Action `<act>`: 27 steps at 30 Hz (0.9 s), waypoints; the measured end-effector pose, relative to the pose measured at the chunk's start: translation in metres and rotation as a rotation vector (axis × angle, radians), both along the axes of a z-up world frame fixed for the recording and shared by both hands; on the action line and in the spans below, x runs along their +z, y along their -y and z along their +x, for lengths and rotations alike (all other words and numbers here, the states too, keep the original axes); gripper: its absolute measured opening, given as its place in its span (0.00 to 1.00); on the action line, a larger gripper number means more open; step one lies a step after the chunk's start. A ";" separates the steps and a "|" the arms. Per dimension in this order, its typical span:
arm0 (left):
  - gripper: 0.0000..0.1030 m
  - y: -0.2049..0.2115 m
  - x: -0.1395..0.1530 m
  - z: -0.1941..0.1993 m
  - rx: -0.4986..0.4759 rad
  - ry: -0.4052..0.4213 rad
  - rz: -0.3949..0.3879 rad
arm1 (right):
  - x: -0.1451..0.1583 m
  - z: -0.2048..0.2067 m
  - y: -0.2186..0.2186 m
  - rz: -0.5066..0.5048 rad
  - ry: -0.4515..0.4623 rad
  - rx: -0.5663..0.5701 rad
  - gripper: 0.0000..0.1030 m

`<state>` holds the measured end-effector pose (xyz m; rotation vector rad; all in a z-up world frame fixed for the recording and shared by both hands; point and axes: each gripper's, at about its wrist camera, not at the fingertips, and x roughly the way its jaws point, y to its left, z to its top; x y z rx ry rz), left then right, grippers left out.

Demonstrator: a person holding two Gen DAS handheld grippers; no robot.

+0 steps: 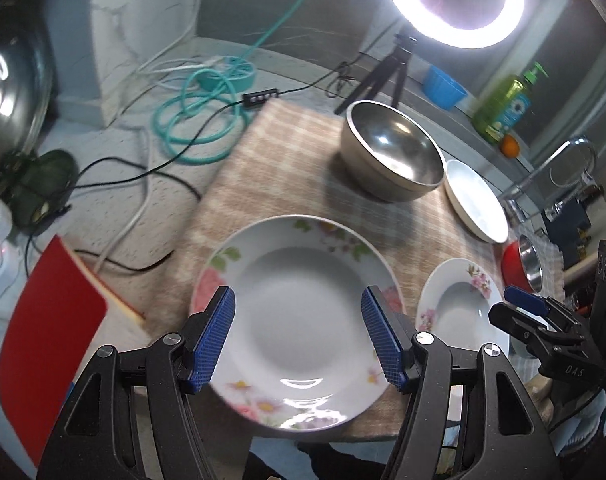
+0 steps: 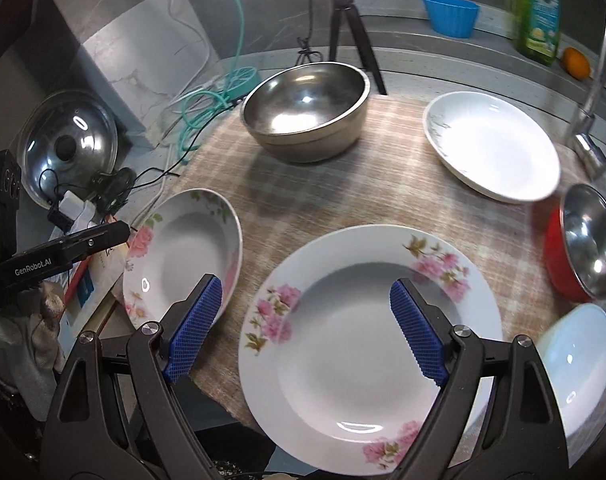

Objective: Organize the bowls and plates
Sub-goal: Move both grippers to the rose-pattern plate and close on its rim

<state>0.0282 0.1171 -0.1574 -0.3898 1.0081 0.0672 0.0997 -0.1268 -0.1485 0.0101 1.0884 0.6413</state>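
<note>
On the counter (image 1: 103,208) lies a checked cloth (image 2: 335,192), the landmark for everything else. At the cloth's near edge two floral plates lie face up, side by side: one (image 1: 299,320) under the left gripper (image 1: 299,336), the other (image 2: 367,328) under the right gripper (image 2: 307,332). Both grippers hover with their blue fingers (image 1: 215,340) spread wide and released, holding nothing; the fingers (image 2: 195,328) of the right one straddle the gap between the two plates. The plates are round, so neither shows a long axis; in the right wrist view the left plate (image 2: 183,256) looks tilted, though the fisheye may cause that.

At the cloth's far edge a large steel bowl (image 2: 307,110) stands upright, mouth up. On the far right of the cloth lies a white shallow plate (image 2: 491,144), close beside the steel bowl. At the right edge a red bowl with a steel lining (image 2: 583,240) sits upright, and nearer, a pale bowl (image 2: 575,360) just beside the right floral plate.

Beyond the cloth stand a ring light (image 1: 455,0) on a tripod (image 2: 347,20), a blue tub (image 2: 451,14), a green soap bottle (image 2: 539,8) and an orange fruit (image 2: 577,62). Left of the cloth lie coiled teal hose (image 1: 199,120), black cables (image 1: 143,176), a pot lid (image 2: 67,148) and a red book (image 1: 51,312).
</note>
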 end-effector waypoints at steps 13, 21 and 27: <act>0.53 -0.032 -0.026 -0.022 0.097 -0.044 -0.032 | -0.026 0.015 -0.057 -0.019 -0.071 0.117 0.82; 0.38 -0.044 -0.043 -0.021 0.110 -0.080 -0.082 | -0.043 0.022 -0.074 -0.038 -0.116 0.148 0.51; 0.32 -0.046 -0.050 -0.019 0.099 -0.091 -0.115 | -0.046 0.022 -0.084 -0.042 -0.129 0.173 0.39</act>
